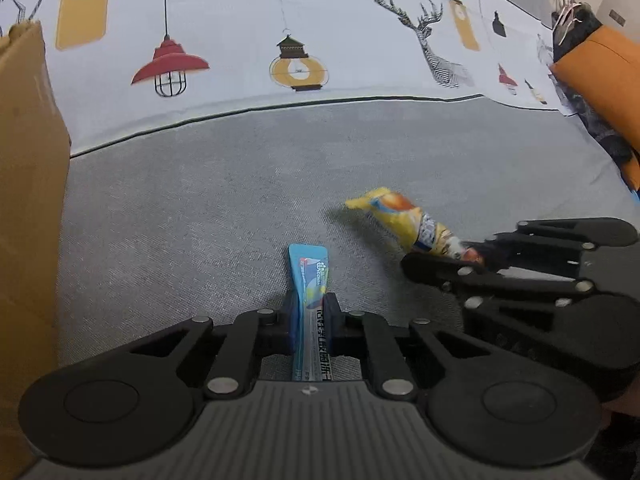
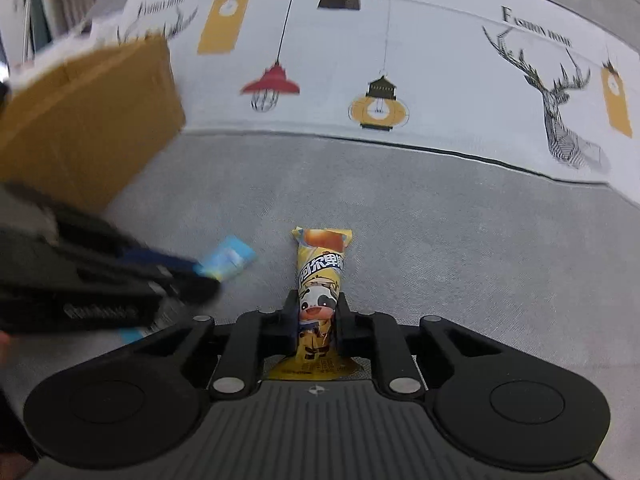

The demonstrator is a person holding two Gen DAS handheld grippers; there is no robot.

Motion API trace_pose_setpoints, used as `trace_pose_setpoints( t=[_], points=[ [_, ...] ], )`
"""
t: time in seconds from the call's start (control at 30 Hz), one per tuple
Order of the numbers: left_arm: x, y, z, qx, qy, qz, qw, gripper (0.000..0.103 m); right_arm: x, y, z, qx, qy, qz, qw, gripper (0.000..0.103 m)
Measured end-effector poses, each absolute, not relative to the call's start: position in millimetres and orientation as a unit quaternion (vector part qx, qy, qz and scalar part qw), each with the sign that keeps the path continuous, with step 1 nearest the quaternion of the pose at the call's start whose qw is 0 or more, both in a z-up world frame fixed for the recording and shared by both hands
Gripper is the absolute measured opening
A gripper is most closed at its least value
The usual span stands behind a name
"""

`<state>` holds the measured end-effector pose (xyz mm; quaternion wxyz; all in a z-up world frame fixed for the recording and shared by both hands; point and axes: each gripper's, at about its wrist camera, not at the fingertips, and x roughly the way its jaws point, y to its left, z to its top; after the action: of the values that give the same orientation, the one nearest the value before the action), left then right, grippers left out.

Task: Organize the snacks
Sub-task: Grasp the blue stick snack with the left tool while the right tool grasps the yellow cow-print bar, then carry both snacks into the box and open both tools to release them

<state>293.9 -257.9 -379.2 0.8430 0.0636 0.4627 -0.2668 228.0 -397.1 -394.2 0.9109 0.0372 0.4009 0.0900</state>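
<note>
Left wrist view: the left tool (image 1: 311, 312) pinches a long blue plastic snack stick (image 1: 309, 280) at 6 o'clock. A brown cardboard box (image 1: 28, 200) stands at 9 o'clock on the grey fabric sofa seat (image 1: 200, 200).

Right wrist view: the right tool (image 2: 318, 312) pinches a yellow snack packet with a cartoon cow (image 2: 320, 276) at 6 o'clock; the box sits at 10 o'clock.

Both snacks are picked up. I think they must go into the box next.
</note>
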Motion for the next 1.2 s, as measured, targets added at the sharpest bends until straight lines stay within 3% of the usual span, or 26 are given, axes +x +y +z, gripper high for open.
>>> trace_pose_setpoints(
  t=[0.4, 0.97, 1.2],
  points=[
    [243, -209, -267, 0.045, 0.373, -0.266, 0.888, 0.013, 174, -371, -310, 0.130, 0.346, 0.038, 0.928, 0.017],
    [157, -32, -105, 0.021, 0.233, -0.161, 0.959, 0.013, 133, -208, -134, 0.077, 0.226, 0.138, 0.961, 0.017],
    [162, 24, -79, 0.009, 0.198, -0.125, 0.972, 0.013, 149, -151, -93, 0.061, 0.190, 0.184, 0.962, 0.017]
  ],
)
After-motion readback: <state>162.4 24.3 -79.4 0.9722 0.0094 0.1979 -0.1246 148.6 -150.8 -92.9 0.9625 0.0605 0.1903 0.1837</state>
